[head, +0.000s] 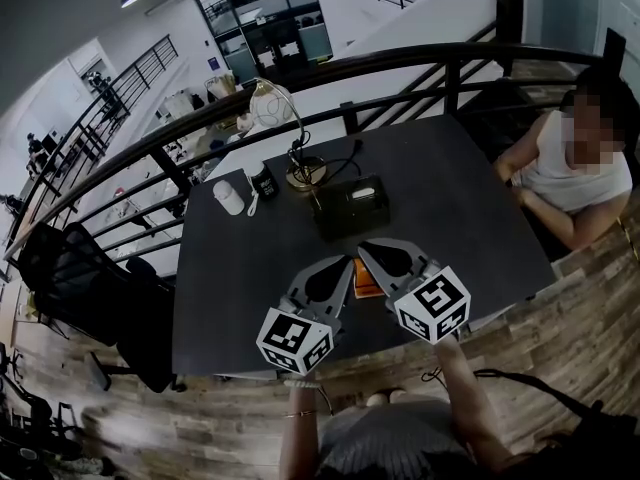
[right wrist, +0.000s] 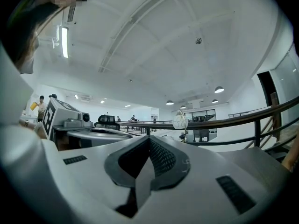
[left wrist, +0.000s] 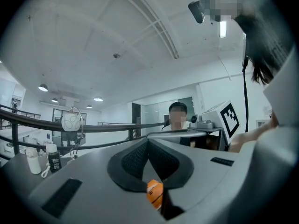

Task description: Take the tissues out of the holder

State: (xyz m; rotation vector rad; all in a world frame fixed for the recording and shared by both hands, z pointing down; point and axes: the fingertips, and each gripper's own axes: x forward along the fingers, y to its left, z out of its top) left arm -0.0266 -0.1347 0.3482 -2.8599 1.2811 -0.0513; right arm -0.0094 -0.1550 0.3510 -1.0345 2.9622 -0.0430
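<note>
The tissue holder is a dark box near the middle of the black table, with a white tissue showing at its top slot. My left gripper and right gripper hover side by side just short of the holder, tips toward it, neither touching it. Both are shut with nothing between the jaws. In the left gripper view my left gripper tilts up toward the ceiling, as does my right gripper in its own view; the holder is hidden in both.
An orange item lies on the table under the grippers. A gold desk lamp, a dark can and a white bottle stand behind the holder. A person sits at the right edge. A black chair stands left.
</note>
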